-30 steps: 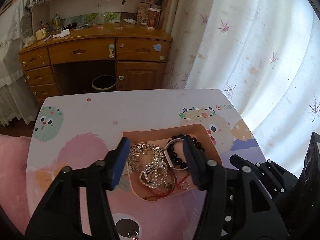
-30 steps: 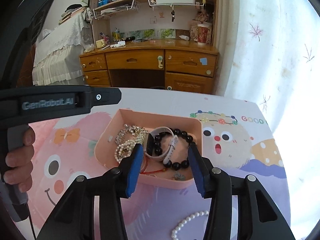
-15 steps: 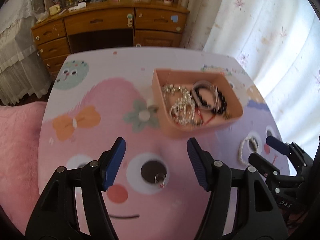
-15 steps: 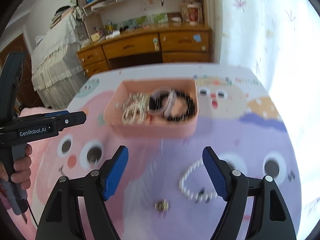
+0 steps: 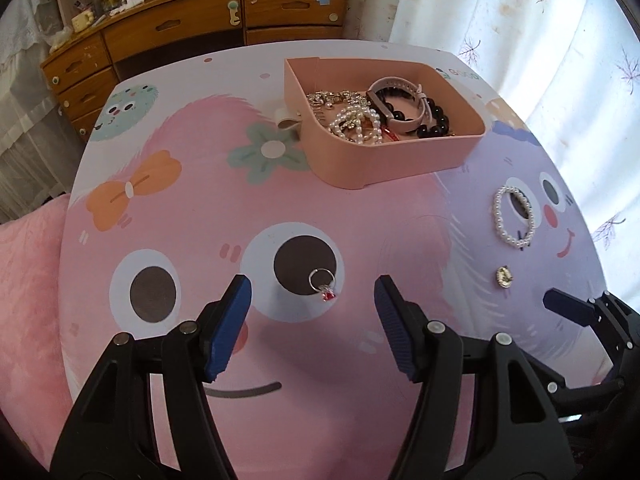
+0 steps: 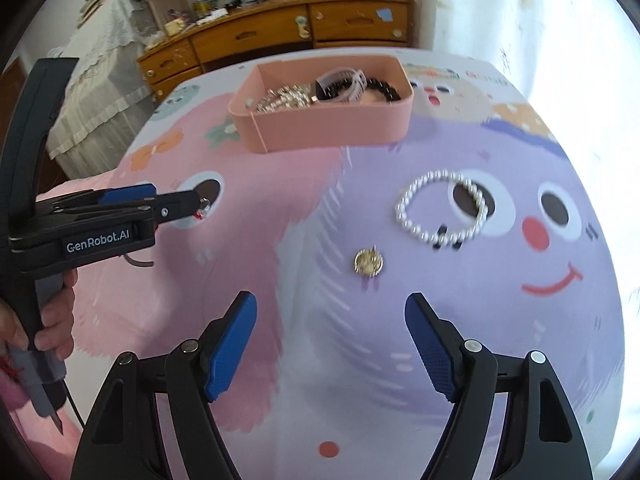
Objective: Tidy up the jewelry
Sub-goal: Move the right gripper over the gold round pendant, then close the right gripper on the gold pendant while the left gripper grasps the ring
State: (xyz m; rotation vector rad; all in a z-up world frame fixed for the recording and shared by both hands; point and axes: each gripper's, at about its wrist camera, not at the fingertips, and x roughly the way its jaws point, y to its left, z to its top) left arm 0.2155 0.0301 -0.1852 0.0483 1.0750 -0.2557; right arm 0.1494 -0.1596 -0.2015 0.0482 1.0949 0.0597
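- Left wrist view: the left tool (image 5: 312, 298) was seen with its blue pads spread and nothing between them, poised above a small ring (image 5: 322, 283) with a red stone that lay flat on the desk (image 5: 192, 208), on a printed dark eye.
- The ring was judged light, rigid and slippery, and prone to skate or flip; a hold across the thin band, with the pads brought low to the surface, was judged best.
- The pink tray (image 5: 384, 156) stood farther back, already holding beaded and metal pieces.
- Right wrist view: the right tool (image 6: 330, 328) had just been opening and was seen spread wide, with nothing between its pads.
- Ahead of it lay a gold pendant (image 6: 368, 262), flat, small and hard; its low profile was judged to leave little edge to pinch, so a grip on the rim was indicated.
- Just beyond lay a pearl bracelet (image 6: 440, 210), judged light, limp and apt to roll or sag; a pinch across one strand was judged sufficient.
- The left tool (image 6: 200, 202) was visible at the left, near the ring (image 6: 204, 206).
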